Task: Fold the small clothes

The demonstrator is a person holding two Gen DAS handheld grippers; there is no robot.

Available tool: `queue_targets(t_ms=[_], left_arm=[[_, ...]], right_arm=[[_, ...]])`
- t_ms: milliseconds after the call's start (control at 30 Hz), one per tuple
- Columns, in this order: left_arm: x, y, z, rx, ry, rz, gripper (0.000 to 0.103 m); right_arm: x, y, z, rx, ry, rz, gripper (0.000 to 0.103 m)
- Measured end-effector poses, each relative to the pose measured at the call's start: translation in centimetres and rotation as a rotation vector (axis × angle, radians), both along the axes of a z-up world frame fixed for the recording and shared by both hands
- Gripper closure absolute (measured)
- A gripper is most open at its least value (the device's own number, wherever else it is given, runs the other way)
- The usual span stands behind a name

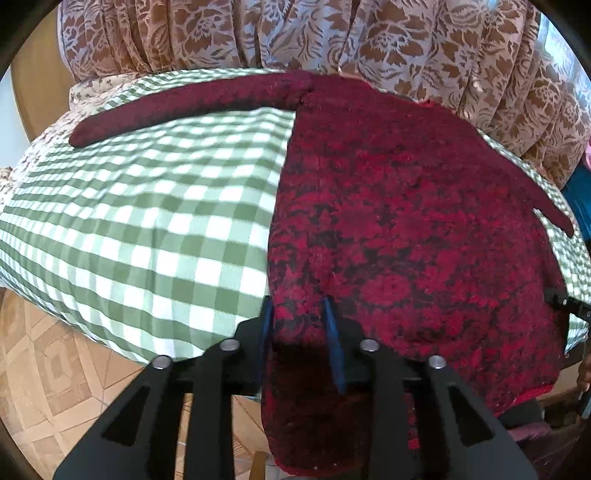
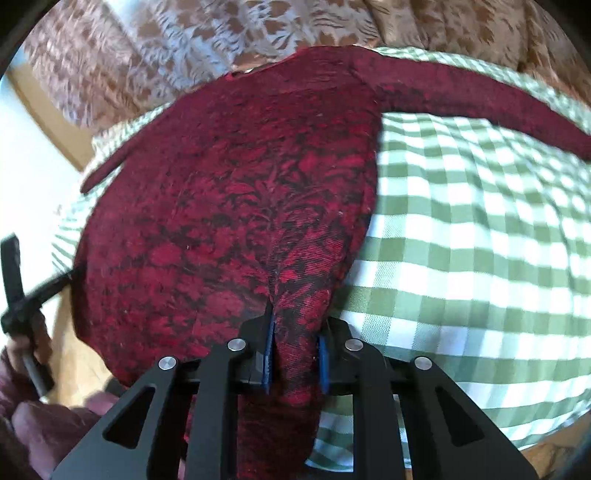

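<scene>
A small red-and-black patterned sweater (image 1: 406,206) lies spread on a green-and-white checked cloth (image 1: 147,206), both sleeves stretched out sideways. My left gripper (image 1: 301,314) is shut on the sweater's near left hem, with fabric bunched between its blue pads. In the right wrist view the sweater (image 2: 229,192) fills the left half. My right gripper (image 2: 295,332) is shut on the near right hem, and a fold of fabric rises between its fingers. The right gripper's tip shows at the edge of the left wrist view (image 1: 565,302), and the left gripper shows in the right wrist view (image 2: 22,295).
A brown floral curtain (image 1: 295,33) hangs right behind the checked surface. Patterned floor tiles (image 1: 55,369) lie below its near edge. The checked cloth also shows in the right wrist view (image 2: 480,240). The person's hand (image 2: 44,424) is at the lower left.
</scene>
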State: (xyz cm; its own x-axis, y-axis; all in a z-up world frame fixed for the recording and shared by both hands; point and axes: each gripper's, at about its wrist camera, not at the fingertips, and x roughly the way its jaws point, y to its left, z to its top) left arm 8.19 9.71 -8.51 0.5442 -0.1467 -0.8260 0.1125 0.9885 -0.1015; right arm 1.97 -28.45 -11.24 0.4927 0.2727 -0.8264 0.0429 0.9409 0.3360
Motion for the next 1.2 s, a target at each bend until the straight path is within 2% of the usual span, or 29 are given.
queue_targets(t_ms=[33,67,100,200,300,500,567,733,800,867,933,1067,1200], left_arm=[[0.1,0.2,0.8,-0.016,-0.024,0.015,0.067],[0.1,0.3,1.5,-0.028,-0.046,0.023,0.059],[0.2,0.1,2.4,-0.035,-0.079,0.029,0.058],[0.8,-1.6,3.9,-0.023,-0.138,0.012,0.057],[1.7,-4.6,4.2,-0.009,-0.168,-0.054,0.053],[3.5,-10.2,2.9,0.001,-0.141,-0.154,0.053],[4.1,-11.2,2.5,-0.003,-0.12,-0.157,0.053],[5.8,-12.2,1.4,0.02,-0.079,-0.116,0.041],[6.1,-12.4,1.4,0.042,-0.081,-0.095,0.035],[6.4,-12.4,1.3,0.045,-0.081,-0.084,0.034],[6.9,-12.5,1.2,0.052,-0.082,-0.077,0.033],[7.2,-12.9,0.8,0.074,-0.083,-0.074,0.029],[7.2,-13.2,0.7,0.101,-0.101,-0.087,0.029]], right_arm=[[0.1,-0.4,0.1,0.034,0.001,-0.007,0.076],[0.1,-0.7,0.2,0.058,0.0,-0.01,0.064],[0.0,-1.3,0.3,0.088,0.006,-0.014,0.055],[-0.4,-3.5,1.2,0.137,-0.021,-0.075,0.043],[-0.5,-6.9,2.0,0.218,-0.07,-0.191,0.039],[0.5,-18.3,1.4,0.292,-0.159,-0.619,0.039],[1.0,-21.3,0.8,0.312,-0.17,-0.715,0.039],[3.8,-28.0,-0.6,0.362,-0.17,-0.889,0.045],[4.4,-29.8,-1.2,0.37,-0.172,-0.928,0.047],[5.8,-31.1,-1.6,0.352,-0.167,-0.958,0.05],[7.5,-32.0,-1.6,0.316,-0.142,-0.952,0.058],[9.6,-32.5,-1.2,0.231,-0.074,-0.919,0.086],[10.6,-31.5,1.1,0.152,-0.108,-0.859,0.091]])
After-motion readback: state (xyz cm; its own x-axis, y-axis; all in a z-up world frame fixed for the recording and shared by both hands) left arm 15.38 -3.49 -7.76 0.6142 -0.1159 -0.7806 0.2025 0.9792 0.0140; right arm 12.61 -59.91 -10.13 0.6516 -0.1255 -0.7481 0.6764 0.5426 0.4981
